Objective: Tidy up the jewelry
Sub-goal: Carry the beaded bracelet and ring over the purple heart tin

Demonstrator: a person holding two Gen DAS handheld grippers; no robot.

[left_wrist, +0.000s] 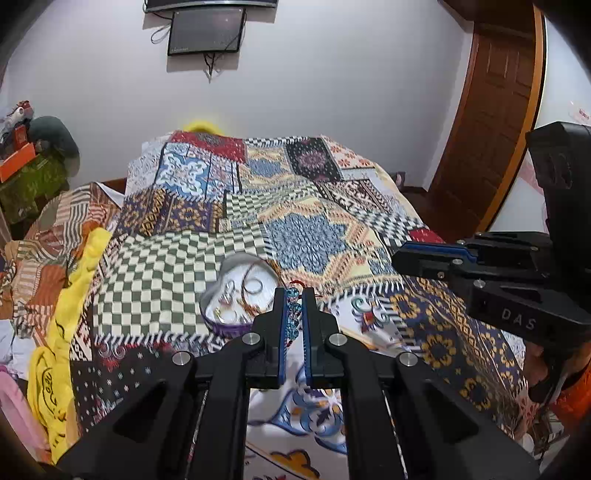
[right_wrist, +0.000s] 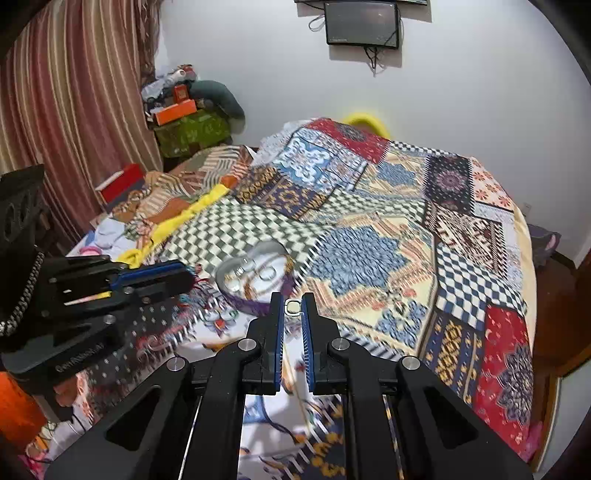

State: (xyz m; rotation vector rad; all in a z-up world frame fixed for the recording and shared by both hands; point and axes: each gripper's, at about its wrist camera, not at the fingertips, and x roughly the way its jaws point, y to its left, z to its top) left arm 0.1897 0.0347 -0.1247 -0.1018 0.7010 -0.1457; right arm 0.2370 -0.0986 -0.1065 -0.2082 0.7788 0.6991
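Observation:
A heart-shaped jewelry box with a purple rim lies open on the patchwork bedspread; rings and bangles lie in it. My left gripper is shut on a blue bead bracelet with a red thread, just right of the box. My right gripper is shut on a small silver square ring, held just right of the box. The right gripper shows in the left wrist view, and the left gripper shows in the right wrist view.
A yellow cloth and crumpled clothes lie at the bed's left side. A wooden door stands at the right. A red box and a green covered stand with clutter are at the left. A screen hangs on the wall.

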